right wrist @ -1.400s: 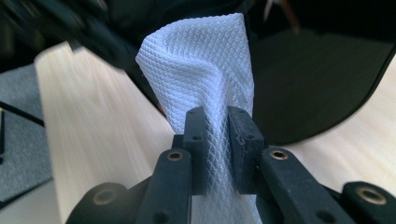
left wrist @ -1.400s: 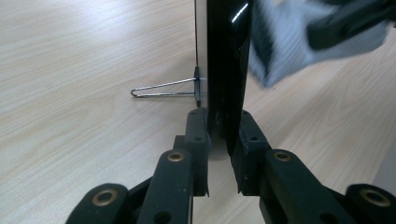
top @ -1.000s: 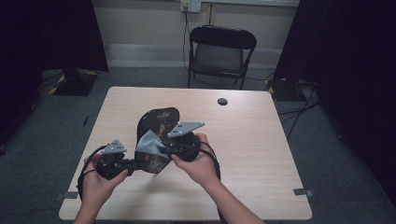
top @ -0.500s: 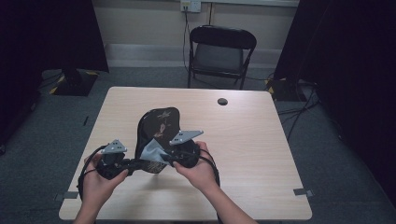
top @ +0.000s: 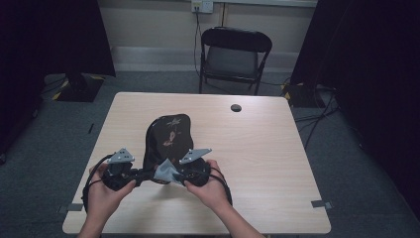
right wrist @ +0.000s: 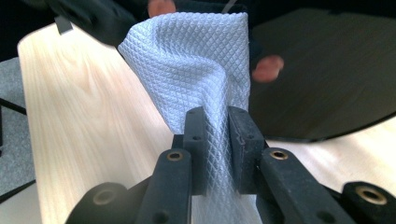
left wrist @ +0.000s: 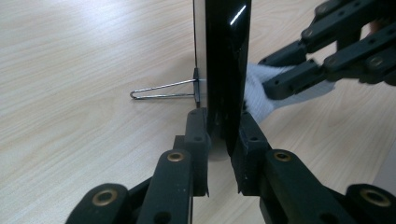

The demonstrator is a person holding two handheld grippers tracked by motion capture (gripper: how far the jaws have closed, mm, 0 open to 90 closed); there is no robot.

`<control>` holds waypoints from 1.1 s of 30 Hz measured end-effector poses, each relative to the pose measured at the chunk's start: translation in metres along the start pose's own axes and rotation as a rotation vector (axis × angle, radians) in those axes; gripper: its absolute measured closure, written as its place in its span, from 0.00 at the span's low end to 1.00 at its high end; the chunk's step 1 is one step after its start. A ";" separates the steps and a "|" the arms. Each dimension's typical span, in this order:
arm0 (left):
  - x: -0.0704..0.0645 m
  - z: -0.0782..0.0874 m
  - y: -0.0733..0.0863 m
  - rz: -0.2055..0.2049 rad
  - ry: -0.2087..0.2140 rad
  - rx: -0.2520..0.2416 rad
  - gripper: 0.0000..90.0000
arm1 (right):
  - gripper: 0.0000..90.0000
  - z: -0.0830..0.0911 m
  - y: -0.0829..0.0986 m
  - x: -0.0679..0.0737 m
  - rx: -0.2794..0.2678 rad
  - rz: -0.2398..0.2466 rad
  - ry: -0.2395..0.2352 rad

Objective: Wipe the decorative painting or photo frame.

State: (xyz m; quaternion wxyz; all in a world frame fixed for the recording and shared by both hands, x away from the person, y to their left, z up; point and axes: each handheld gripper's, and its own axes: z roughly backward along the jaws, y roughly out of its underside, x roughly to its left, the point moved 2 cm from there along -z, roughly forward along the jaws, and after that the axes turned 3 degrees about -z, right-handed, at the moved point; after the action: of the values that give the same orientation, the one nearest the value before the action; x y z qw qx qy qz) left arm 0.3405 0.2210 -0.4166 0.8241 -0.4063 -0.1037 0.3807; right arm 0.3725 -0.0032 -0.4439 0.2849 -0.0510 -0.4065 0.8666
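— Where are the person's hands?

— Both forearms come in from the near edge of the wooden table (top: 277, 148) and meet just in front of the body. The left hand (top: 101, 191) wraps around the left gripper (top: 141, 174), which points to the right. The right hand (top: 210, 186) curls over the right gripper (top: 166, 174), which points left, toward the other. Each carries a grey three-cornered plate on top.

— What are they working on?

— A black glossy panel (top: 167, 136) with a flower pattern on its face. It sits near the middle of the table, toward the near side, its lower edge at the two grippers. In the left gripper view it appears edge-on and upright, with a thin wire stand (left wrist: 163, 88) sticking out from its back onto the tabletop.

— And the grippers' hold?

— The left gripper (left wrist: 219, 140) is clamped on the panel's lower edge, one jaw on each face. The right gripper (right wrist: 217, 135) pinches a white waffle-weave cloth (right wrist: 196, 65), which bunches up above its jaws. In the left gripper view that cloth (left wrist: 261, 93) is touching the panel's face.

— Anything else around?

— A dark folding chair (top: 233, 57) beyond the far edge, and a small dark round thing (top: 236, 107) near the table's far side; I can't tell what it is.
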 end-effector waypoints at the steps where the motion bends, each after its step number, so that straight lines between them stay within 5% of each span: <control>1: 0.000 0.000 0.000 0.000 0.000 0.000 0.87 | 0.88 -0.001 0.002 0.000 0.006 -0.003 0.001; 14: 0.000 -0.001 0.000 -0.003 0.003 -0.004 0.85 | 0.88 -0.025 0.037 -0.007 0.094 -0.018 0.019; 18: 0.001 0.000 0.000 0.002 0.016 -0.008 0.76 | 0.88 -0.026 0.042 -0.007 0.106 -0.015 0.016; 28: 0.007 0.003 0.002 -0.013 0.011 0.005 0.51 | 0.88 -0.004 0.033 -0.007 0.058 -0.014 0.015; 33: 0.008 0.003 0.003 -0.009 0.013 0.000 0.48 | 0.88 0.008 0.021 -0.005 0.029 0.003 0.014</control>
State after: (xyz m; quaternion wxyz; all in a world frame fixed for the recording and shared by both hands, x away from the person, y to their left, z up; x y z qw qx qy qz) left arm 0.3427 0.2297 -0.4177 0.8266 -0.4081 -0.1002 0.3744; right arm 0.3646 -0.0220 -0.4544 0.2873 -0.0534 -0.3917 0.8725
